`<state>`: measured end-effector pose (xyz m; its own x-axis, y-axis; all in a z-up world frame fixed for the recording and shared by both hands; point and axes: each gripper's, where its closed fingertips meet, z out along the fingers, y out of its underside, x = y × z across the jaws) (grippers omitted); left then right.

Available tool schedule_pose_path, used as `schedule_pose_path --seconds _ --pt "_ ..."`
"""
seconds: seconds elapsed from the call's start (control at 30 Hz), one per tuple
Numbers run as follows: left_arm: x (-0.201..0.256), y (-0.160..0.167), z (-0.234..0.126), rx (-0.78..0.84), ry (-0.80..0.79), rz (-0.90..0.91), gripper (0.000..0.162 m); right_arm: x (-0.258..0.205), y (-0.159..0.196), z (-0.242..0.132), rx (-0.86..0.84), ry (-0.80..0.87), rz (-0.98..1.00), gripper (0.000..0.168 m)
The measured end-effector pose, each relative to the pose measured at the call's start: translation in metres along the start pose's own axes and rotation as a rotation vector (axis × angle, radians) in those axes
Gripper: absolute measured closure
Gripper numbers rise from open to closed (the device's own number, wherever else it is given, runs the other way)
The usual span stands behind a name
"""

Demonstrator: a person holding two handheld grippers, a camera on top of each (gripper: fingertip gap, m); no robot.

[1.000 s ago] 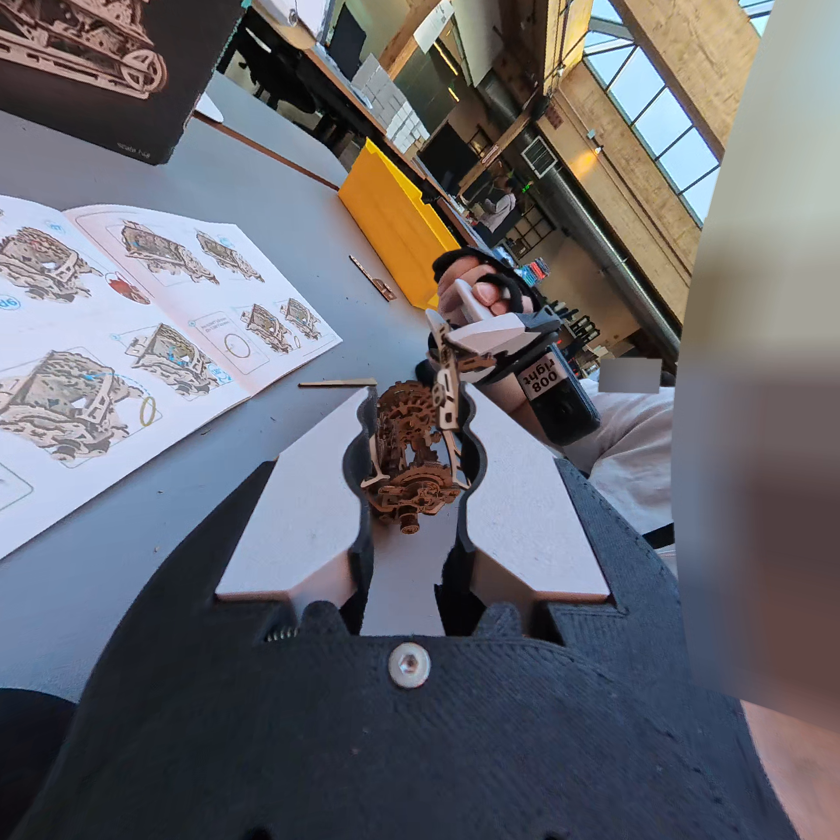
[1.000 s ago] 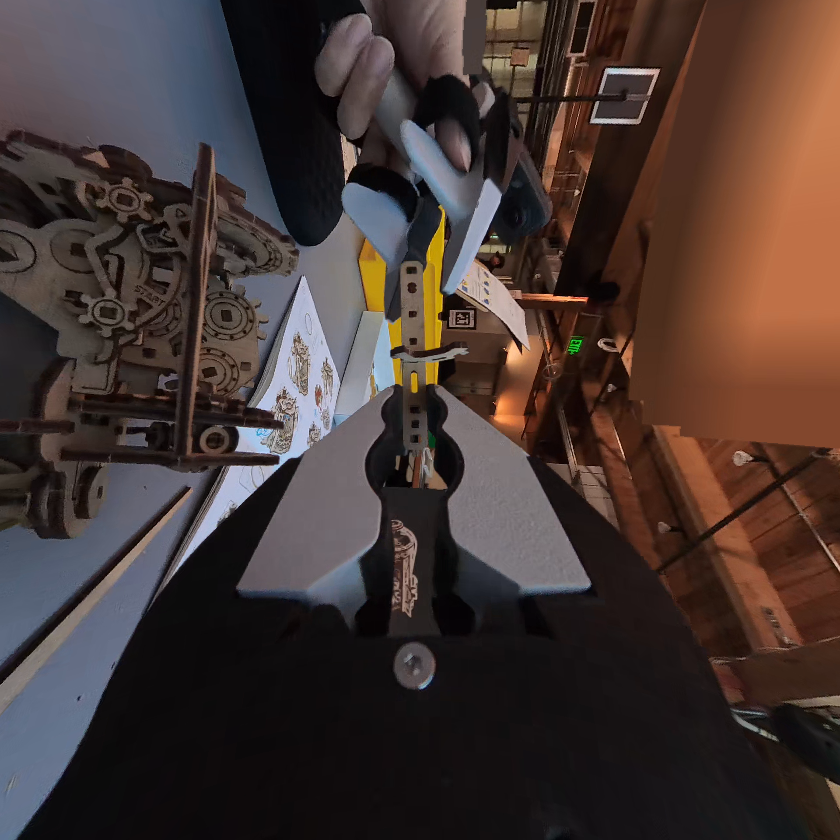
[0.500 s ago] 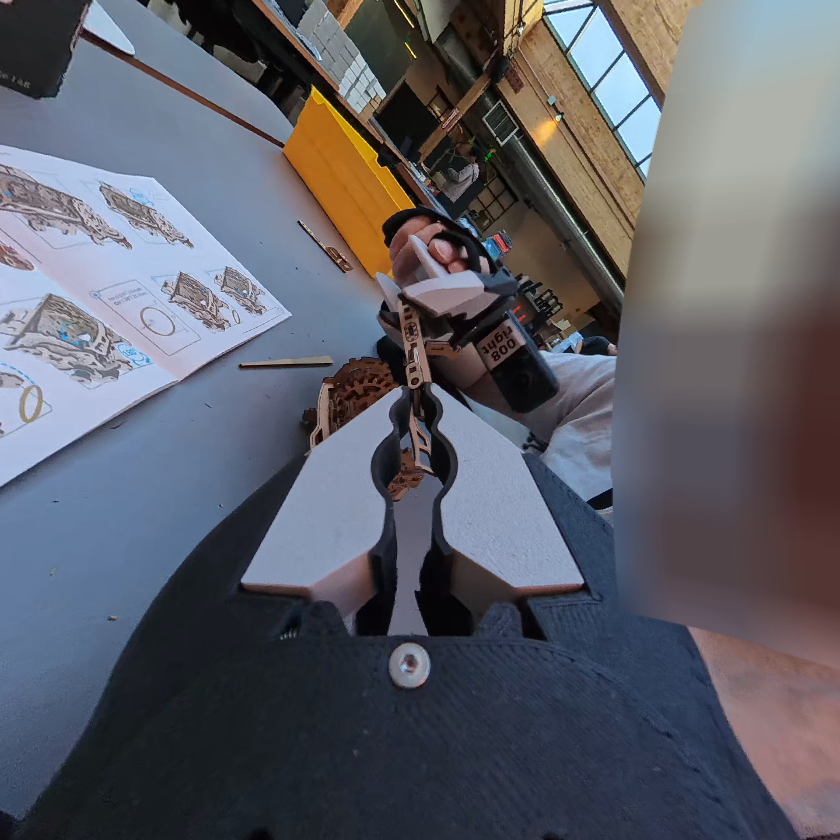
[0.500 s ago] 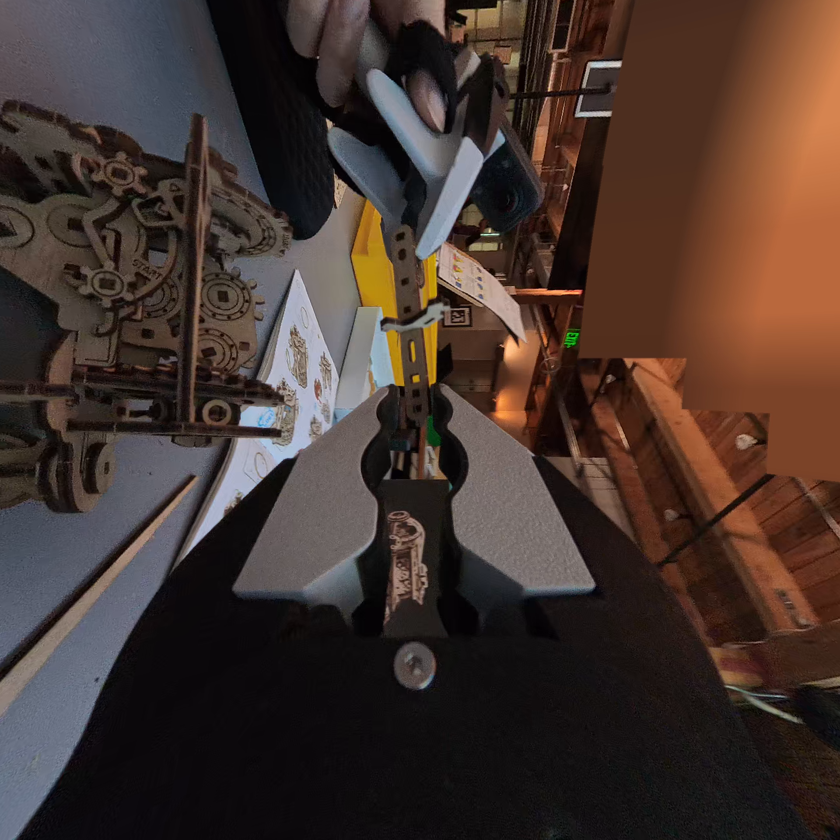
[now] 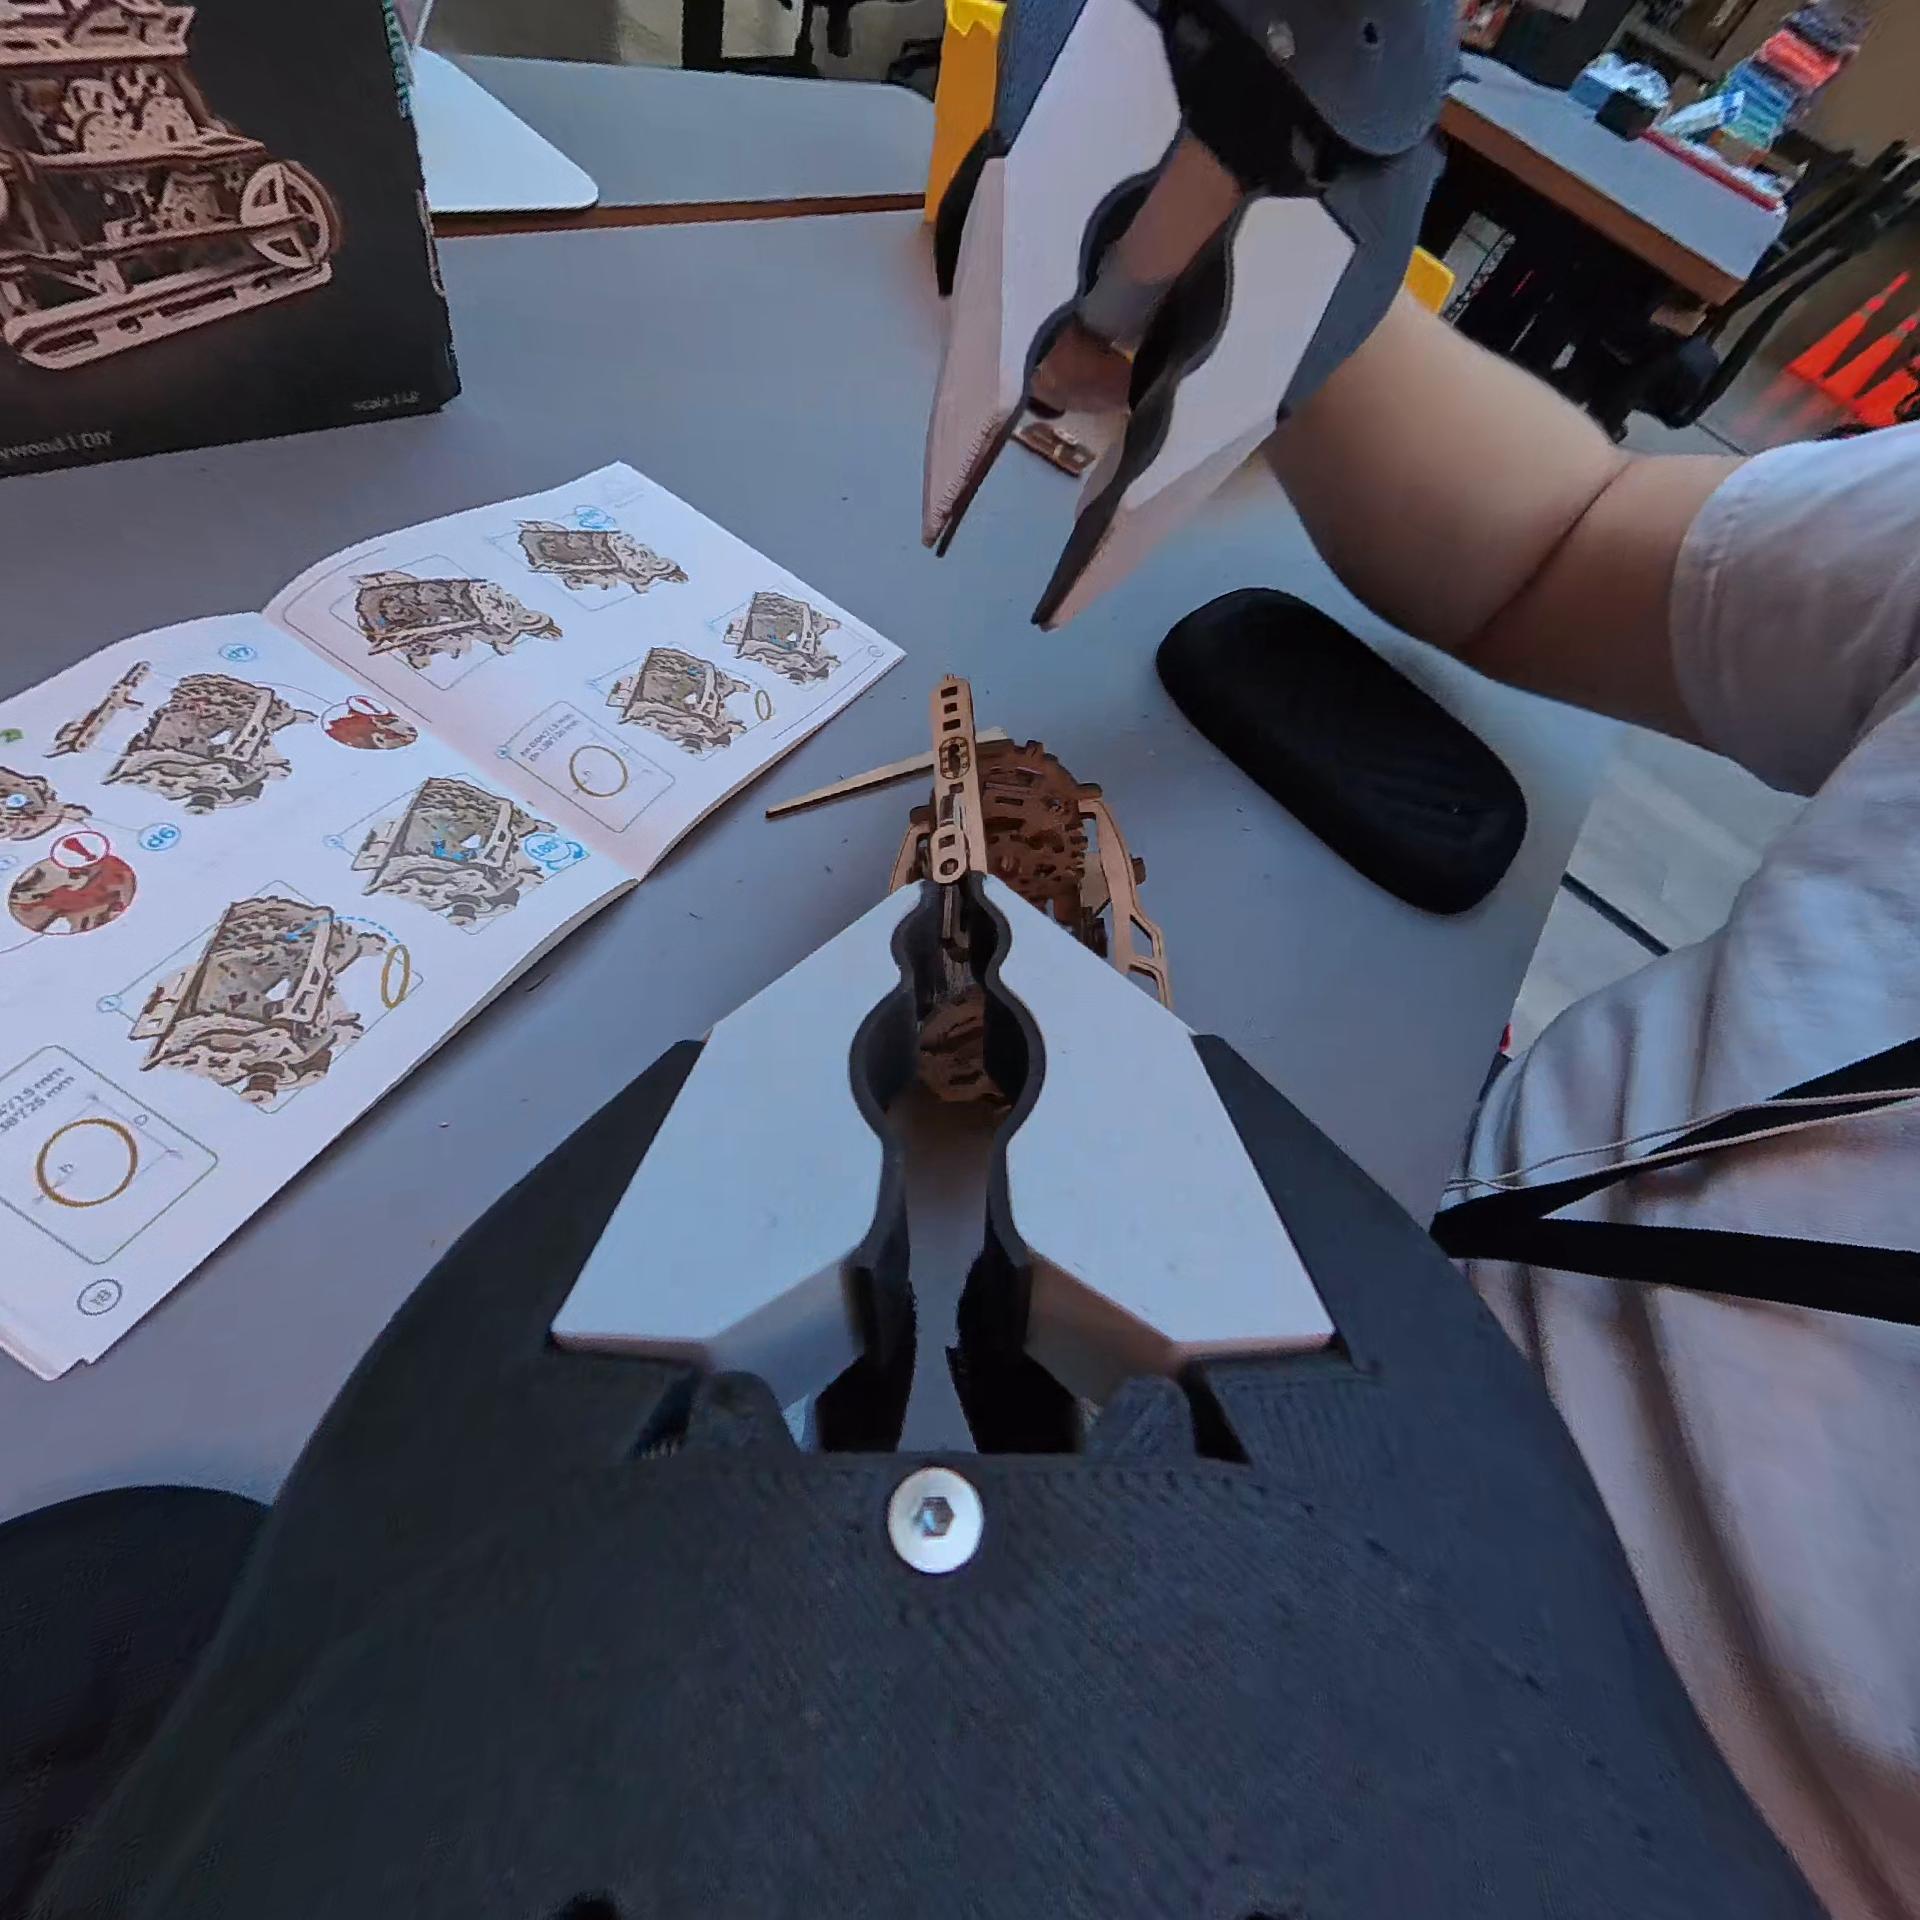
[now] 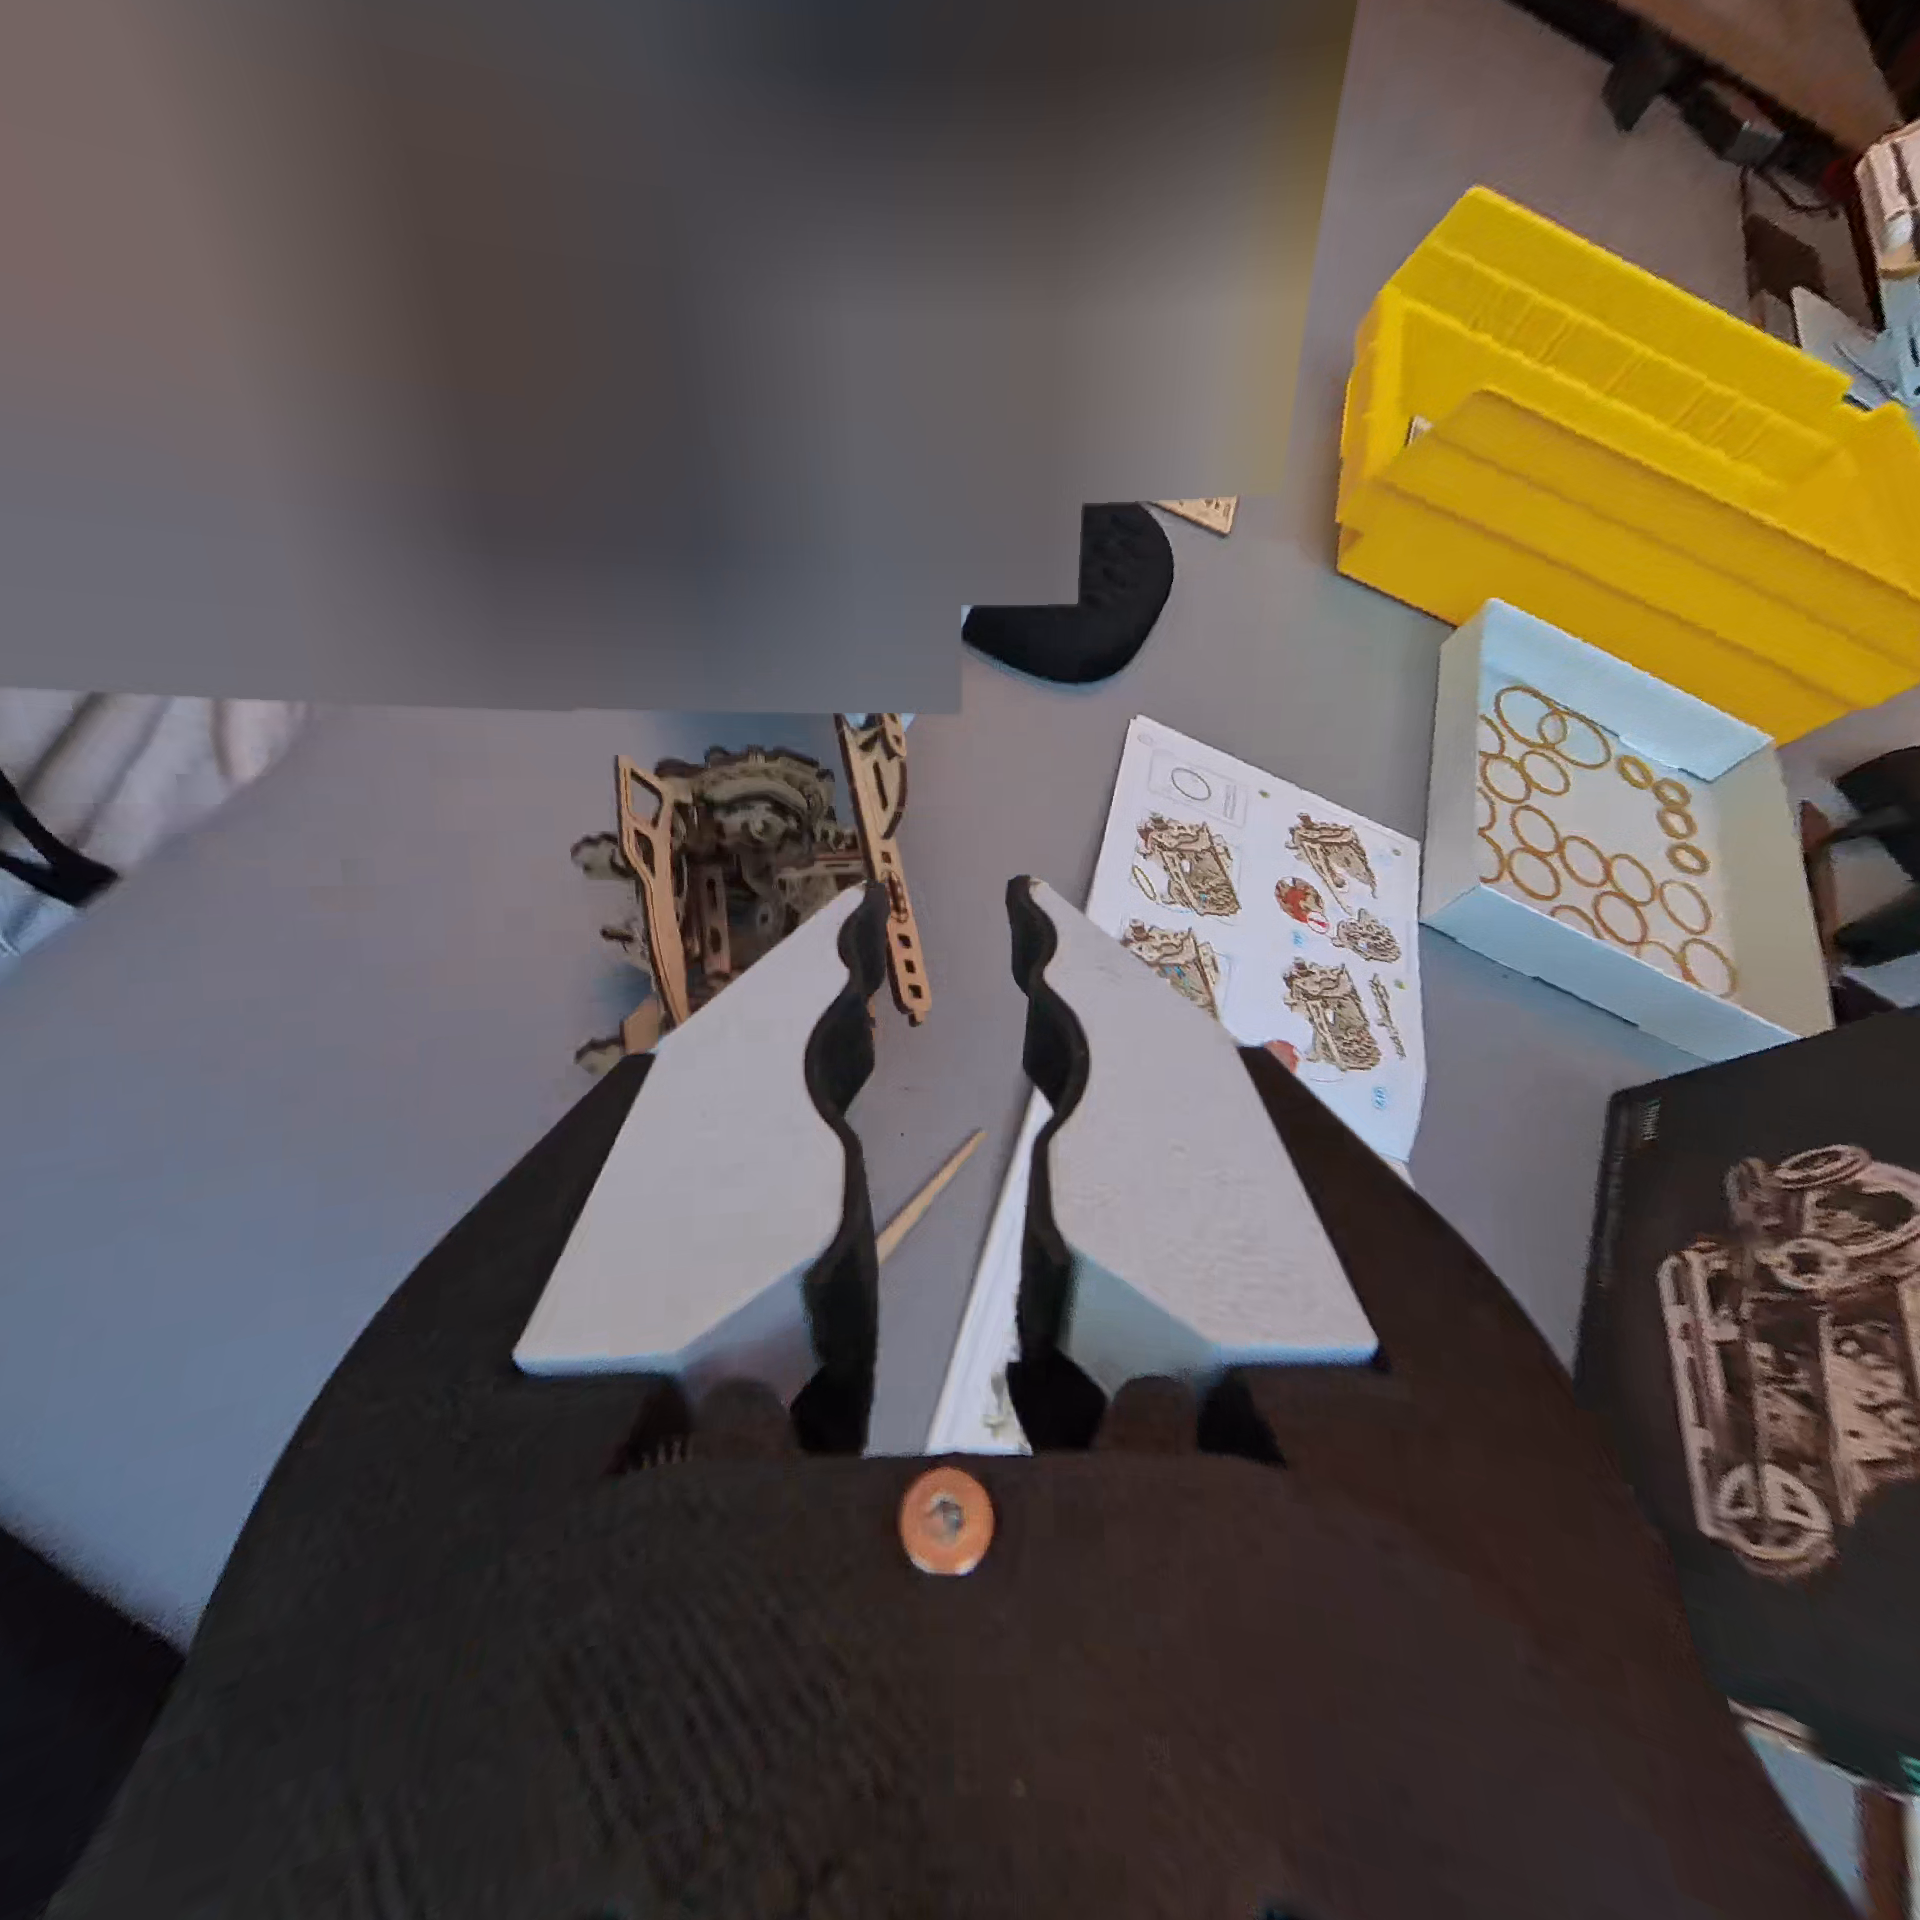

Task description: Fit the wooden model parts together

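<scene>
Left tongs [image 5: 961, 904] pinch thin slotted wooden strip [image 5: 951, 774], frame centre, above brown wooden gear model [image 5: 1023, 831] on grey counter [image 5: 727, 343]; right tongs [image 6: 940, 904] spread, empty, upper frame; keep strip upright, align tab, press gently.

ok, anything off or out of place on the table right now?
Nothing damaged or spilled. One thin wooden stick lies loose on the table between the manual and the model. Left gripper holds a strip; right gripper is open and empty.

Print on black box [image 5: 208, 260] and instruction booklet [image 5: 416, 831]; wording withheld.
</scene>
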<state>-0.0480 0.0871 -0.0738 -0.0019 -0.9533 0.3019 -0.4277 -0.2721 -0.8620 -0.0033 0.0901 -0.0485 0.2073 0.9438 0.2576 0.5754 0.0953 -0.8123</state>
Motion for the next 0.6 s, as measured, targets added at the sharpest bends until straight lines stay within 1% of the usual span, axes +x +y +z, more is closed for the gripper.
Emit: schedule_pose_path --seconds 0.07,0.13,0.2,0.27,0.33,0.4,0.5,0.6 --pt "-0.002 0.0 0.001 -0.007 0.007 -0.057 0.159 -0.008 0.007 0.005 -0.09 0.004 -0.149 0.144" --pt "-0.001 -0.005 0.002 0.02 0.071 -0.176 0.159 -0.016 0.015 0.012 -0.177 0.007 -0.278 0.144" --pt "0.0 -0.009 0.002 0.044 0.144 -0.3 0.16 -0.014 0.02 0.02 -0.233 0.039 -0.341 0.146" --pt "-0.001 -0.007 0.003 0.035 0.183 -0.372 0.16 -0.014 0.025 0.027 -0.265 0.032 -0.32 0.147" --pt "-0.003 -0.001 0.006 0.017 0.181 -0.403 0.159 -0.017 0.024 0.032 -0.253 0.015 -0.293 0.151" --pt "-0.004 0.002 0.007 0.01 0.189 -0.435 0.159 -0.019 0.021 0.034 -0.247 0.005 -0.285 0.148" --pt "-0.004 0.003 0.006 0.019 0.219 -0.486 0.16 -0.022 0.02 0.035 -0.271 -0.015 -0.278 0.152" --pt "-0.005 0.007 0.005 0.022 0.238 -0.52 0.16 -0.023 0.02 0.037 -0.295 -0.034 -0.247 0.152"
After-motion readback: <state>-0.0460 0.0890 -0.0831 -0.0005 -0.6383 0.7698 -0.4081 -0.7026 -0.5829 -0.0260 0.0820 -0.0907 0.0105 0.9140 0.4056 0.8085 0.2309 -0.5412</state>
